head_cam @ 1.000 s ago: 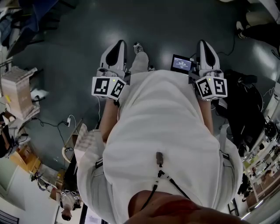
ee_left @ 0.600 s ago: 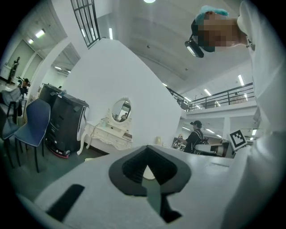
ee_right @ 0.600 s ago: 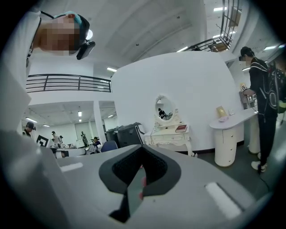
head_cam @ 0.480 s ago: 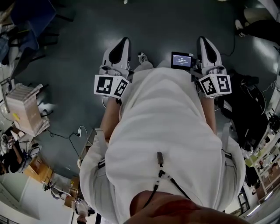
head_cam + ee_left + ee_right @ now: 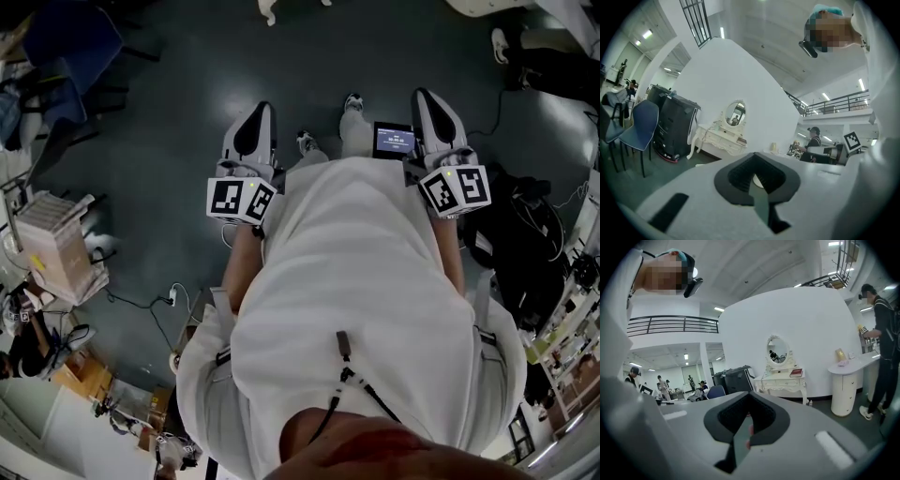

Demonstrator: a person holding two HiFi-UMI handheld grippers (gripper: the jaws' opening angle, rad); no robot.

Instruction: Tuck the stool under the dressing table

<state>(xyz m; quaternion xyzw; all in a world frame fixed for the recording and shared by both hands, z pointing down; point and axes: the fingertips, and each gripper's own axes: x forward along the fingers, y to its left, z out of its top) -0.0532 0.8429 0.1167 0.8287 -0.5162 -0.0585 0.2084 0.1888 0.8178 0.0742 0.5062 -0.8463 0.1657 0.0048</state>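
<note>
Both claws, the left gripper (image 5: 261, 111) and the right gripper (image 5: 422, 97), have jaws pressed together on nothing beside the person (image 5: 356, 281), while the white dressing table (image 5: 723, 138) stands well ahead against a white wall (image 5: 740, 79), the stool not discernible.

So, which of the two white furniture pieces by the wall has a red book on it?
The dressing table with the oval mirror; the red book lies on its top. The round cabinet to its right carries a gold object instead.
</note>
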